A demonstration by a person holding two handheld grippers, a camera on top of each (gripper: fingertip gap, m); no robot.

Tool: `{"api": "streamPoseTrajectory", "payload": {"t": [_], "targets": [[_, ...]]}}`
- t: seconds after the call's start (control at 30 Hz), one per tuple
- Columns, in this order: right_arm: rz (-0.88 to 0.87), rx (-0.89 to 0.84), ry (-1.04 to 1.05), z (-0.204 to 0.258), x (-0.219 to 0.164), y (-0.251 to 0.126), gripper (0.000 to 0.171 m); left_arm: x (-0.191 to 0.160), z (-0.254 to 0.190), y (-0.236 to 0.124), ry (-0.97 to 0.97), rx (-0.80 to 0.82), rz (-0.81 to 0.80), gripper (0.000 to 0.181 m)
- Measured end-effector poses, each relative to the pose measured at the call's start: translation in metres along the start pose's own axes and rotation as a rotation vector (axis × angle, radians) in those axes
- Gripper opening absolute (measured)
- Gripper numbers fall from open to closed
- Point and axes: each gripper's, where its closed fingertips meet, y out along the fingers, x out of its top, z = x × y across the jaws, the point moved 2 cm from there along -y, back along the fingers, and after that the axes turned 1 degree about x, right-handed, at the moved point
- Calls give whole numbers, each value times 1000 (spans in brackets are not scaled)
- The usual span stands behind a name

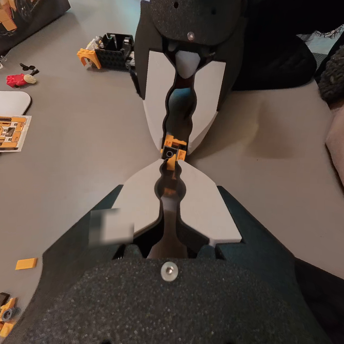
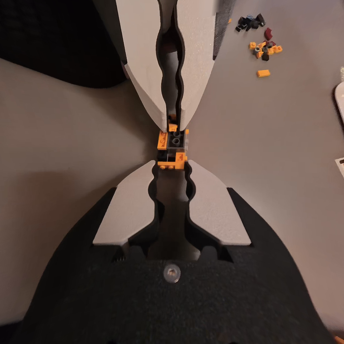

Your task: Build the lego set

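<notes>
My left gripper (image 1: 170, 162) is shut on a small orange piece (image 1: 171, 164) at its fingertips. My right gripper (image 2: 171, 162) is shut on a small orange, grey and black sub-assembly (image 2: 172, 147), held above the grey table. The two grippers face each other tip to tip. The small orange piece (image 2: 172, 128) touches the far end of the sub-assembly (image 1: 174, 149). In the left wrist view the right gripper (image 1: 175, 147) comes in from the top. In the right wrist view the left gripper (image 2: 174, 128) comes in from the top.
A black partial model with an orange arch (image 1: 106, 54) stands far left. A red and tan piece (image 1: 18, 80), a sticker sheet (image 1: 11, 134), a white tray corner (image 1: 13, 102) and an orange tile (image 1: 26, 263) lie left. Loose orange and dark pieces (image 2: 264, 49) lie beyond. Both grippers' tips are close together, under 4 cm apart. The orange tile (image 1: 26, 263) is about equally far from each gripper, around 15 cm. It is also in sight in the right wrist view (image 2: 263, 73).
</notes>
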Motion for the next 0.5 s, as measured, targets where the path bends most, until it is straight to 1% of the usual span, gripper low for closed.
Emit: {"api": "streamPoseTrajectory", "payload": {"t": [0.1,0.17,0.3,0.37,0.5], "targets": [[40,12,33,-3,4,-12,26,2,0,-1,15,12,-7,8],[92,-26,-3,-8,7,-20,26,-1,0,1,22,16,18,8],[161,-12,-38,-4,20,-29,26,-5,-3,5,53,23,54,8],[213,8,-56,1,25,-30,26,-5,-5,6,62,18,59,8],[217,15,-65,3,38,-20,25,-7,-7,7,60,13,73,8]]}}
